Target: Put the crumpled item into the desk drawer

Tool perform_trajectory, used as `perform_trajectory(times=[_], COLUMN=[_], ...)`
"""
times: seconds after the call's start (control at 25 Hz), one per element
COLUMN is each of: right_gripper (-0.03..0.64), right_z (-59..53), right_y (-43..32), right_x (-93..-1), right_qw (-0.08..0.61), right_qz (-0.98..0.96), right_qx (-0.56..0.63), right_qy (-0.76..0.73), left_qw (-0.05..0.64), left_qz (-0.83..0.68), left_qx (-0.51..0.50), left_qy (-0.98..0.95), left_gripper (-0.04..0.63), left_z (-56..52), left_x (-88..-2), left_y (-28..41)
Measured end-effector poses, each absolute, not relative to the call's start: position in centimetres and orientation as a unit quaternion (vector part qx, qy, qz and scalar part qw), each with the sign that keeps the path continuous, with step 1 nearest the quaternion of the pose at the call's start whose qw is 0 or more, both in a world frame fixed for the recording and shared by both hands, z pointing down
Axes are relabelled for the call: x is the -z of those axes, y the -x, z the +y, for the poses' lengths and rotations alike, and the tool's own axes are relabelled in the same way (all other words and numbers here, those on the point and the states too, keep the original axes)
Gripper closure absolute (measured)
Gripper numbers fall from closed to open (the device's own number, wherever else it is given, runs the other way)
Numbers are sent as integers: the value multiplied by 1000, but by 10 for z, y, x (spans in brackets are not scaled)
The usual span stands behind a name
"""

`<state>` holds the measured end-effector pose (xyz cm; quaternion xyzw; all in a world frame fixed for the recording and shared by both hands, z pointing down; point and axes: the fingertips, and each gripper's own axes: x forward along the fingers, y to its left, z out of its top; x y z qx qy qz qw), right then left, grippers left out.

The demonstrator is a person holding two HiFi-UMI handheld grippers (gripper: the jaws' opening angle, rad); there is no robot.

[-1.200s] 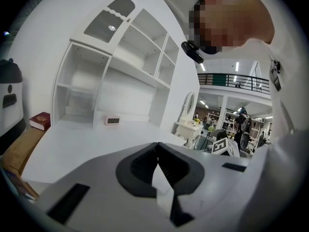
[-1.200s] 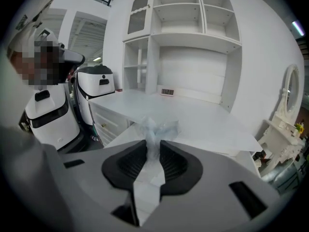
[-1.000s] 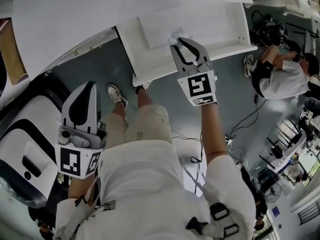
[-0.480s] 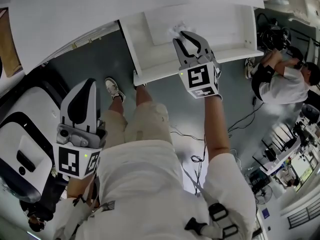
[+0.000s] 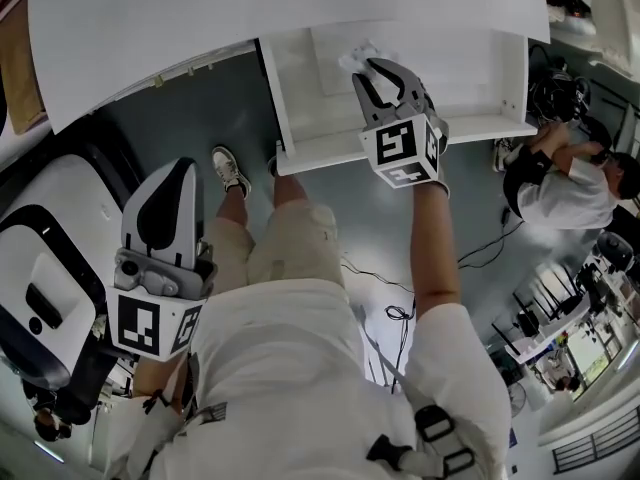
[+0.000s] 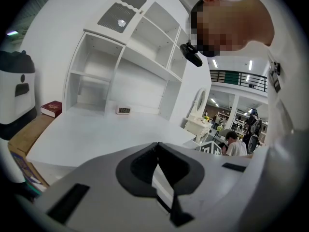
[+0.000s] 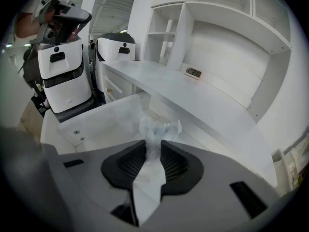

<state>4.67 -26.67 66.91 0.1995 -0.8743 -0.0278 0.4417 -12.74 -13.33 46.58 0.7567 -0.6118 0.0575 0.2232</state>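
1. Right gripper (image 5: 364,68): the jaws stand narrow and are clamped on the crumpled item (image 5: 355,56); in the right gripper view the ribbed pads (image 7: 130,162) press on it from both sides.
2. Crumpled item (image 7: 157,128): pale, translucent and creased; its bunched end sticks out beyond the jaw tips, and a flatter strip runs back between the pads.
3. Item location: over the inside of the open drawer (image 5: 289,98), towards the back, close to the edge of the desk top (image 5: 250,8); whether it touches the drawer floor cannot be told.
4. Drawer (image 7: 96,124): white, pulled out from under the desk top (image 7: 203,100); a lighter rectangular panel lies on its floor.
5. Left gripper (image 5: 178,168): held low at the person's left side, well apart from the drawer; in the left gripper view its jaws meet at the tips (image 6: 157,146) with nothing between them.
6. Surroundings: a small clock (image 6: 124,110) and a red book (image 6: 51,108) rest on the desk top, below white shelving (image 6: 140,57); a white-and-black machine (image 5: 40,298) stands to the left of the desk.
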Motion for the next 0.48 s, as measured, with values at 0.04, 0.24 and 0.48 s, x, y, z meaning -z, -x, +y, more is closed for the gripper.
perform_trajectory(times=[0.04,0.24,0.48], right_gripper=[511,509,497], right_z=[-269,-276,-272], right_y=[-47,-47,-49], right_x=[-671,-678,-694], right_qw=[444,448,486], right_qz=[-873,-870,-858], right_qx=[30,28,34], right_qy=[-200,-203,-160], left_qw=[223,225,227], left_qz=[-613,-614,-612], left_qx=[-59,-66,-65], left_qy=[-756,-754,-755], left_gripper=[580,580,580], left_z=[-133,-135,-139], left_x=[-466,-468,-468], left_y=[128,131,124])
